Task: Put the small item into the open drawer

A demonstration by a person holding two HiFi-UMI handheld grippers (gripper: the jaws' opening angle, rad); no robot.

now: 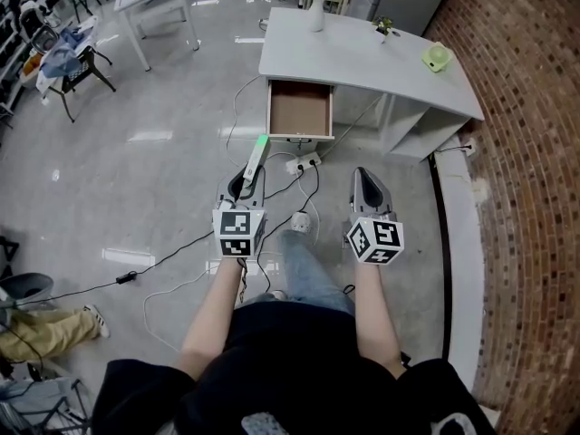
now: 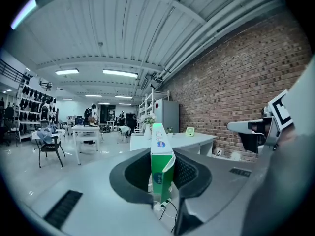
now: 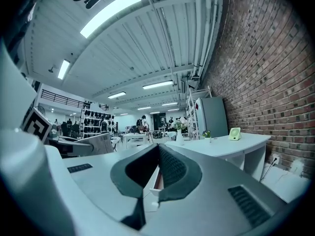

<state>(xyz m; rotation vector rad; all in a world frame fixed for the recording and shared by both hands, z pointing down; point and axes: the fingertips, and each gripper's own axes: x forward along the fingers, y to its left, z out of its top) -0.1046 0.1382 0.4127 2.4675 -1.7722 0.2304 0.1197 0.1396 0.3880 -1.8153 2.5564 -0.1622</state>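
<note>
- Left gripper [image 1: 247, 180] is clamped narrowly on a slim green-and-white box [image 1: 256, 155]; its pads press the box's two flat sides near the lower end, and the rest sticks out past the jaw tips.
- Right gripper [image 1: 362, 175] has its jaws together at the tips with nothing between them, and it is held level beside the left one.
- Ahead, under the white desk [image 1: 362, 57], the open drawer [image 1: 300, 109] shows a bare brown floor. It lies well apart from both grippers, across open floor.
- I judge the step in hand to be the carry: the box is gripped but not yet at the drawer.
- Next, the left gripper needs to get over the drawer's mouth, lower the box inside and then part its jaws.
- Cables and a power strip [image 1: 304, 162] lie on the floor along the way.
</note>
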